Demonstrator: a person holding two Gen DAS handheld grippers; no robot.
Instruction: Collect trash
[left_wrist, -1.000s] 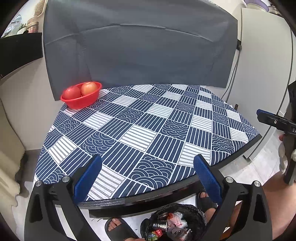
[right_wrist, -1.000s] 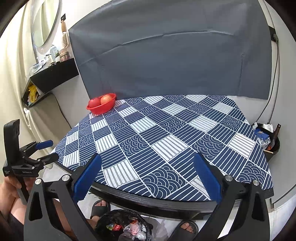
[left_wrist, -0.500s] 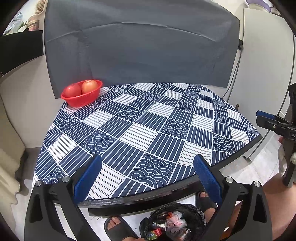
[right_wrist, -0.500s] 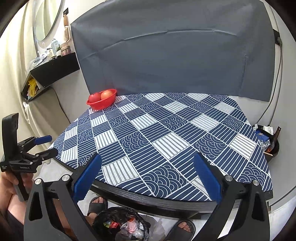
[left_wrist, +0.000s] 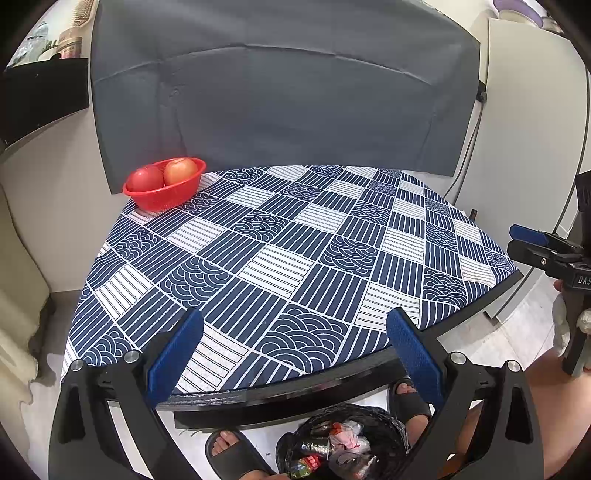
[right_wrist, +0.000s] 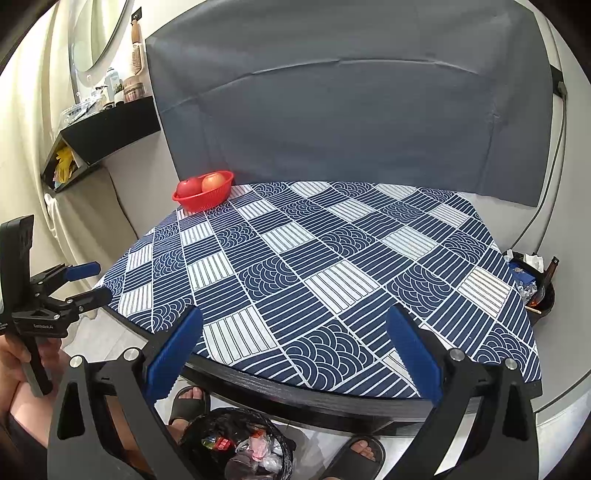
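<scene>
Both my grippers have drifted back slightly from the table (left_wrist: 476, 295). My left gripper (left_wrist: 295, 347) and right gripper (right_wrist: 295, 343) gape wide, holding nothing, fingers over its near edge. Trash fills the bin (left_wrist: 388, 424) at 6 o'clock, below the rim.

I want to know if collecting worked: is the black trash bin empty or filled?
Filled: the trash bin holds wrappers and crumpled plastic nearly to its rim.

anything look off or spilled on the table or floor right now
Nothing stands out. The patterned tablecloth lies flat, with only the red basket of two apples on it. The trash sits inside the black bin bag on the floor below the table edge.
</scene>
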